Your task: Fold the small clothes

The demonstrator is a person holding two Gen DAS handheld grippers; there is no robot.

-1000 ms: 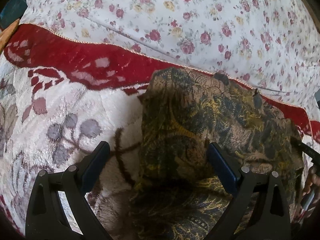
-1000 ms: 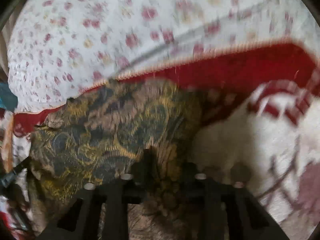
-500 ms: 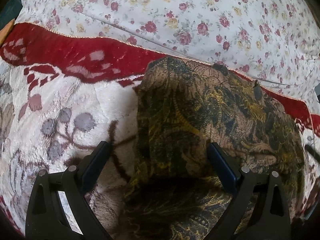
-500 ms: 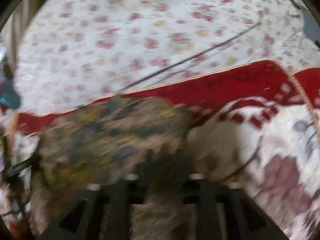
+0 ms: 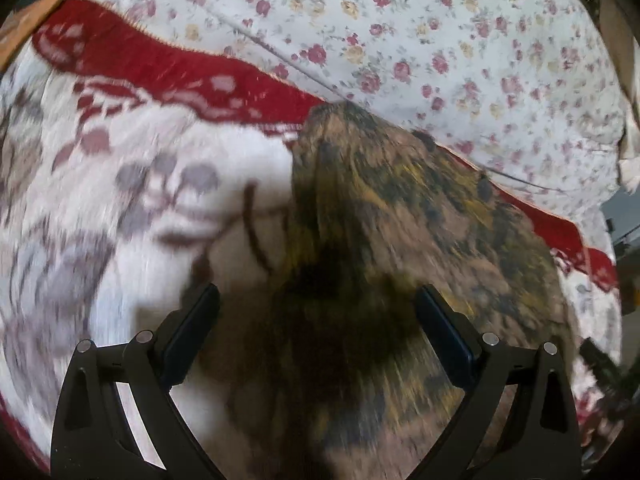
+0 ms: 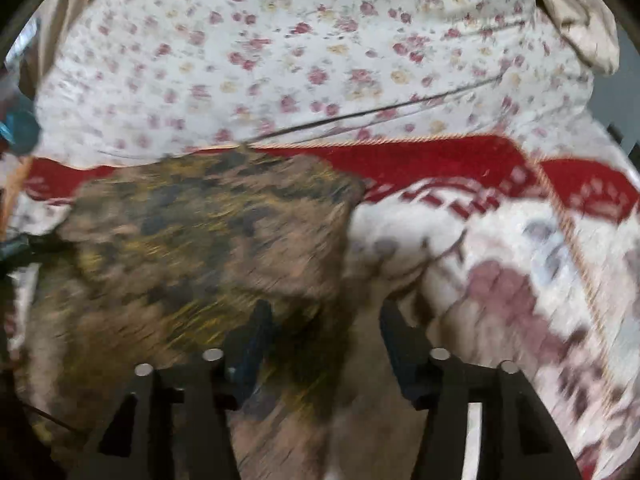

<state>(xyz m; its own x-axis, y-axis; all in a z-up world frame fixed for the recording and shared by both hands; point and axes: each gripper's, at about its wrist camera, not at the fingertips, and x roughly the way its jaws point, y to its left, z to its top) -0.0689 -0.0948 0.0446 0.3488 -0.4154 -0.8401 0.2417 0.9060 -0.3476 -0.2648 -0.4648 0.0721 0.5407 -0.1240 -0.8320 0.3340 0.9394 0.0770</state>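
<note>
A small brown garment with a yellow and black pattern (image 5: 400, 240) lies folded on the white and red blanket (image 5: 140, 184). My left gripper (image 5: 318, 312) is open, its jaws straddling the garment's near left part. In the right wrist view the garment (image 6: 208, 232) lies left of centre. My right gripper (image 6: 326, 324) is open over the garment's near right corner, with nothing held between its fingers. Both views are blurred by motion.
A white bedsheet with small red and yellow flowers (image 5: 420, 28) covers the bed beyond the blanket's red border (image 6: 420, 156). A beige cloth corner (image 6: 576, 12) shows at the far right. A dark object (image 6: 24, 244) pokes in at the left edge.
My right gripper has opened and let go of the garment's corner, and pulled back. My left gripper stayed open and shifted over the garment, which now lies flatter.
</note>
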